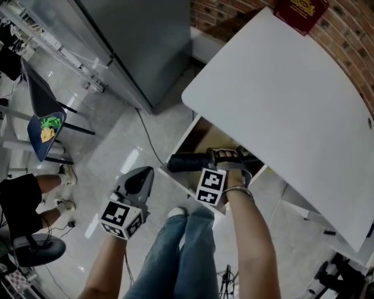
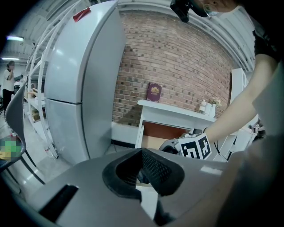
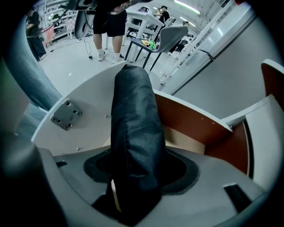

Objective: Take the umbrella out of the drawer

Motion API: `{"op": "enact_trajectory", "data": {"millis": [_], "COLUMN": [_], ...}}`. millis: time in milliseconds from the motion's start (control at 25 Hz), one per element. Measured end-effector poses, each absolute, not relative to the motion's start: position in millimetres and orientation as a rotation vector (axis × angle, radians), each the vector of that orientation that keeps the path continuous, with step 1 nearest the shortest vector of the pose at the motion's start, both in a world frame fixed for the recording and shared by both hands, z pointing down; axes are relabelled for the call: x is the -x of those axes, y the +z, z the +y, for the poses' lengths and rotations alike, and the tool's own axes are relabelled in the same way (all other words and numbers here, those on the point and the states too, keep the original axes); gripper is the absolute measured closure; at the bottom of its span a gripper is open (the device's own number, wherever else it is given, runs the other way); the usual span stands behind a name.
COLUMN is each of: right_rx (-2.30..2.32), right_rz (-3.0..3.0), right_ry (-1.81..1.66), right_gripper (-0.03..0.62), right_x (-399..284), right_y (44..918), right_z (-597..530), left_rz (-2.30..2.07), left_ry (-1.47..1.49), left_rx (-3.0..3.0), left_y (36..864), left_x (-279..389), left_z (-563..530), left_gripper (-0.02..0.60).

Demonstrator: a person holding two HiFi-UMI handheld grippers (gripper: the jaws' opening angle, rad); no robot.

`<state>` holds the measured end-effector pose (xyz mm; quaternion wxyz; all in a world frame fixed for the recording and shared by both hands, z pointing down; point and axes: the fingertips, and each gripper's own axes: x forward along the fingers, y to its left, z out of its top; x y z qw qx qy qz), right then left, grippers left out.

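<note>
— What is shown beneath the white desk [image 1: 280, 99]?
— An open drawer [image 1: 186, 140]. The black folded umbrella [image 1: 187, 162] is held across its front edge, gripped between the right gripper's [image 1: 225, 156] wide-set jaws.
— And the left gripper [image 1: 142, 174]?
— Seen apart, over the floor, jaws closed together on nothing.

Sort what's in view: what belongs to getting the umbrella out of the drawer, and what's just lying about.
In the job:
- umbrella, clamped in the right gripper
- open drawer under the white table

Just about:
- maroon book standing at the table's back edge
- chair
- tall grey cabinet
- left gripper, holding nothing
</note>
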<state>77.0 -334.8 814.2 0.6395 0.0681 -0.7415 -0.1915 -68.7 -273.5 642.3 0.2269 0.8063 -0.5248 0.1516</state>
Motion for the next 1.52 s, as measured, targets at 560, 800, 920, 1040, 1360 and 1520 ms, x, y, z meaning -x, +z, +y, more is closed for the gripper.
{"op": "enact_trajectory", "data": {"millis": [560,800,920,1040,1360,1520], "right_rx": [-0.266,-0.311,-0.338,-0.372,-0.470,-0.516], "right_rz": [-1.771,-1.778,-1.785,-1.798,-1.832,-1.856], "right_ry": [-0.329,-0.293,-0.278,-0.254,-0.189,-0.185], "right_gripper": [0.333,0.333,0.333,0.333,0.333,0.332], "right_x": [-46.5,-46.0,-45.9,-43.6,-36.4,-37.0], "right_y": [753.6,718.6,698.7,679.0,626.7,596.4], "right_z": [-310.4,-301.6,-297.8,-293.9,-282.3,-272.3], "left_rz": [-1.427,-1.459,-1.474,-1.482,-1.490,-1.483], "left_ry": [0.411,0.371,0.361,0.357,0.285,0.262], "left_rx": [-2.249,-2.278,-2.295,-2.303,-2.345,-2.408], "left_y": [597.7,562.8,543.6,527.8,481.9,452.5], "left_x": [68.2,77.0,82.9,88.9,94.9,90.0], "left_z": [-252.8,-253.7,-253.2,-250.0,-248.7,-252.5], "left_gripper": [0.583,0.583,0.583,0.583,0.583,0.583]}}
